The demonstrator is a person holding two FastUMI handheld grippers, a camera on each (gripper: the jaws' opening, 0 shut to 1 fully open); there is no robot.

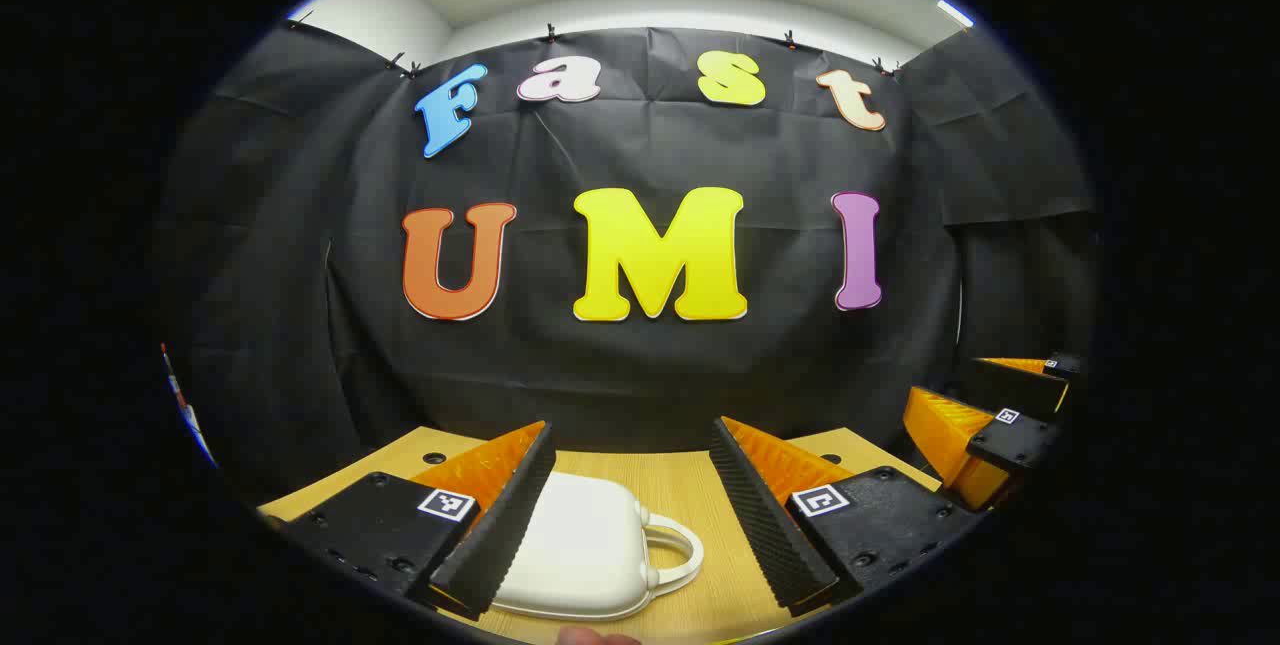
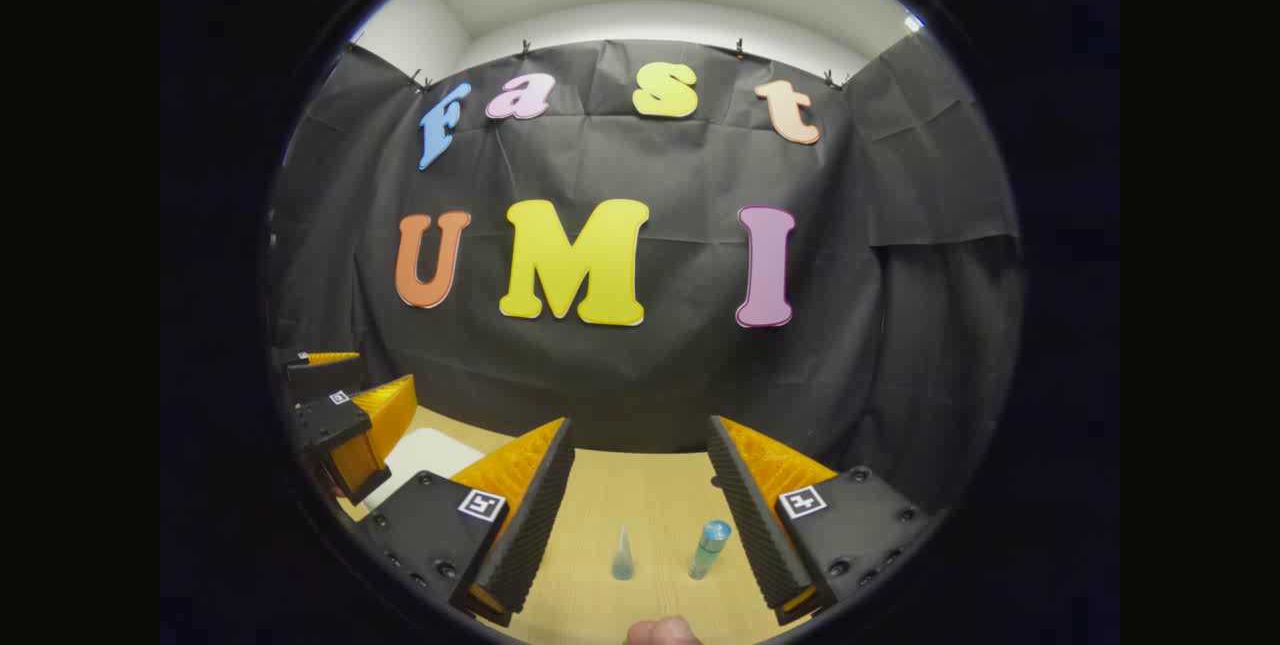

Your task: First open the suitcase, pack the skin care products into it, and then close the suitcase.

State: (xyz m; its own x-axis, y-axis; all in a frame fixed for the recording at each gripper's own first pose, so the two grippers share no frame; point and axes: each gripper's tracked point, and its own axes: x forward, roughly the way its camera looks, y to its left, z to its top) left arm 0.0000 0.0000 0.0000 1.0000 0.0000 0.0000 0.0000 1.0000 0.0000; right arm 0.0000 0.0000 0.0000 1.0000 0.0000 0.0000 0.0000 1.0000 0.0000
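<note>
Left claw (image 1: pixel 632 505) spread over shut suitcase (image 1: pixel 585 550), handle rightward, right claw (image 2: pixel 640 510) spread, bottles (image 2: pixel 709 549) upright.

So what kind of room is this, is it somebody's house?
Probably not a house. It looks like a small recording booth: black cloth hangs as the wall, and a bare wooden table holds a little white suitcase and two small bottles.

**Case to the left, 2 bottles to the right**

On the table (image 2: pixel 655 490), the closed suitcase (image 1: pixel 585 550) lies flat, its handle (image 1: pixel 678 545) at 3 o'clock. The left gripper (image 1: pixel 632 500) hangs over it. Well apart, the 2 bottles (image 2: pixel 622 557) (image 2: pixel 709 547) stand side by side between the fingers of the right gripper (image 2: pixel 640 500).
</note>
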